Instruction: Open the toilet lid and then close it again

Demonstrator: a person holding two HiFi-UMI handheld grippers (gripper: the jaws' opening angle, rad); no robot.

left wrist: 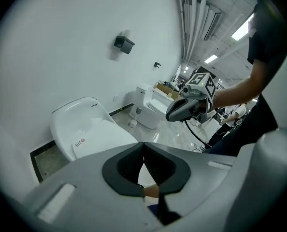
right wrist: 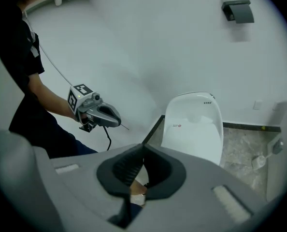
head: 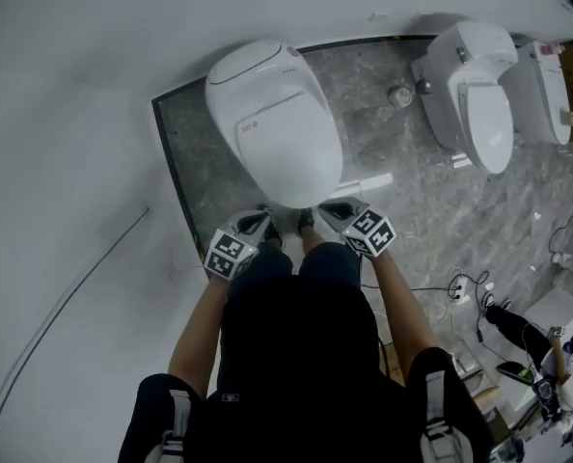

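The person, in a dark top (head: 301,355), is standing over the toilet and holding both grippers out low in front of the body, side by side and a little apart.

The left gripper (left wrist: 144,153) is pointing toward the toilet, and its dark fingers (left wrist: 129,166) are pressing flat against each other with nothing between them. The right gripper (right wrist: 143,152) is doing the same: its fingers (right wrist: 126,169) are meeting along one closed line and gripping nothing. Each gripper is hovering just short of the toilet's front edge, the left at the front left, the right at the front right, and neither is touching it.

Just beyond them the white toilet lid (head: 282,138) is lying fully down on the toilet, shut, its hinge end toward the white wall. The toilet is sitting on a grey marbled floor (head: 402,191) edged by a dark strip (head: 176,181).

Further to the right a second white toilet (head: 479,99) is standing, also with its lid down, and cables (head: 460,287) are trailing across the floor near it. High on the wall a small black box (right wrist: 238,11) is sticking out.
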